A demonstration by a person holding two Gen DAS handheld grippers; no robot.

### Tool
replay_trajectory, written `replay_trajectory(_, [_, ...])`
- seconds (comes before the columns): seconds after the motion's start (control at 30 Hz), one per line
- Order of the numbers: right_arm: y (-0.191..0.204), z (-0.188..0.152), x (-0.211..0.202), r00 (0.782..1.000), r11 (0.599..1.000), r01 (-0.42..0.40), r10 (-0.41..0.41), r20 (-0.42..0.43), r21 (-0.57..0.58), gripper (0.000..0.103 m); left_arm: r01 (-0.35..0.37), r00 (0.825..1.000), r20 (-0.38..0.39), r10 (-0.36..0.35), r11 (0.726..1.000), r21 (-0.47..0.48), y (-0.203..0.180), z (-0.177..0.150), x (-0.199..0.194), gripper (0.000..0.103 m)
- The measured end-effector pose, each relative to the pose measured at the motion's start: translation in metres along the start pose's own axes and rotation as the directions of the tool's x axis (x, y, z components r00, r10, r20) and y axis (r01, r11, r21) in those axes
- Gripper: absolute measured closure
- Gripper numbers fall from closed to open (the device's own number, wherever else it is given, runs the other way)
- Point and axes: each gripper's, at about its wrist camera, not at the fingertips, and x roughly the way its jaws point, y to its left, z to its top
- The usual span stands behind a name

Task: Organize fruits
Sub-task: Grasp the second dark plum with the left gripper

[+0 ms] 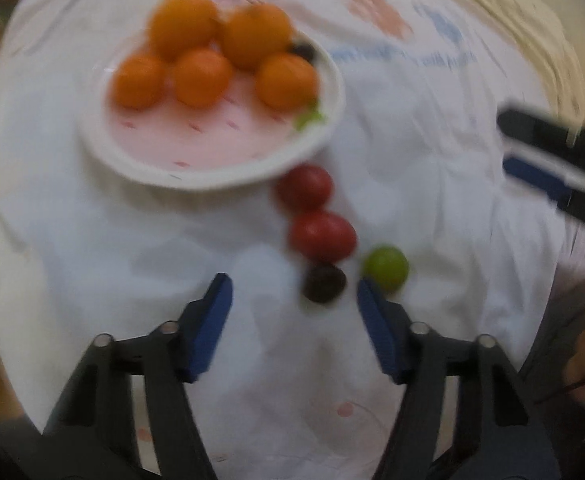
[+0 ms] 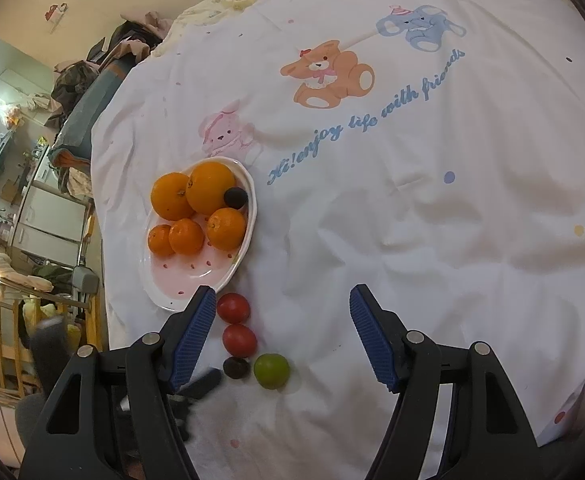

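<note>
A white plate (image 1: 228,168) (image 2: 236,268) holds several oranges (image 1: 200,78) (image 2: 208,188) and a dark plum (image 2: 235,197). Beside it on the white sheet lie two red tomatoes (image 1: 304,188) (image 2: 233,307), (image 1: 322,236) (image 2: 239,340), a dark plum (image 1: 323,283) (image 2: 236,367) and a green fruit (image 1: 385,267) (image 2: 271,370). My left gripper (image 1: 292,292) is open, just short of the loose plum; the view is blurred. My right gripper (image 2: 282,300) is open and empty, above the loose fruits; it shows at the right edge of the left wrist view (image 1: 540,152).
The fruits lie on a bed sheet (image 2: 412,200) printed with cartoon animals and blue writing. The bed's left edge drops to a cluttered room with furniture (image 2: 32,208). My left gripper's tip (image 2: 200,386) shows low in the right wrist view.
</note>
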Motion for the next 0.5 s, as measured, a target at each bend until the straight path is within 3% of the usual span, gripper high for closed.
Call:
replay_trajectory(0.07, [0.000, 0.000, 0.000, 1.000, 1.000, 0.006, -0.006, -0.001, -0.006, 0.031, -0.012, 1.000, -0.010, 0.012, 1.000, 0.022, -0.005, -0.002, 0.006, 0.052])
replay_trajectory(0.13, [-0.001, 0.000, 0.000, 1.000, 1.000, 0.007, -0.007, -0.004, -0.003, 0.031, -0.003, 1.000, -0.020, 0.003, 0.999, 0.034, -0.009, -0.002, 0.011, 0.067])
replay_trajectory(0.27, [-0.004, 0.001, -0.001, 1.000, 1.000, 0.003, -0.003, -0.007, 0.012, 0.031, 0.026, 1.000, -0.017, -0.025, 0.998, 0.053, -0.013, 0.001, 0.013, 0.071])
replay_trajectory(0.3, [-0.004, 0.001, 0.000, 1.000, 1.000, 0.004, -0.004, -0.007, 0.011, 0.031, 0.031, 0.999, -0.018, -0.030, 0.998, 0.056, -0.014, 0.001, 0.013, 0.081])
replay_trajectory(0.5, [-0.002, 0.000, 0.006, 0.999, 1.000, 0.025, -0.025, -0.021, -0.001, 0.030, 0.038, 0.999, -0.017, -0.038, 0.998, 0.056, -0.017, 0.003, 0.012, 0.083])
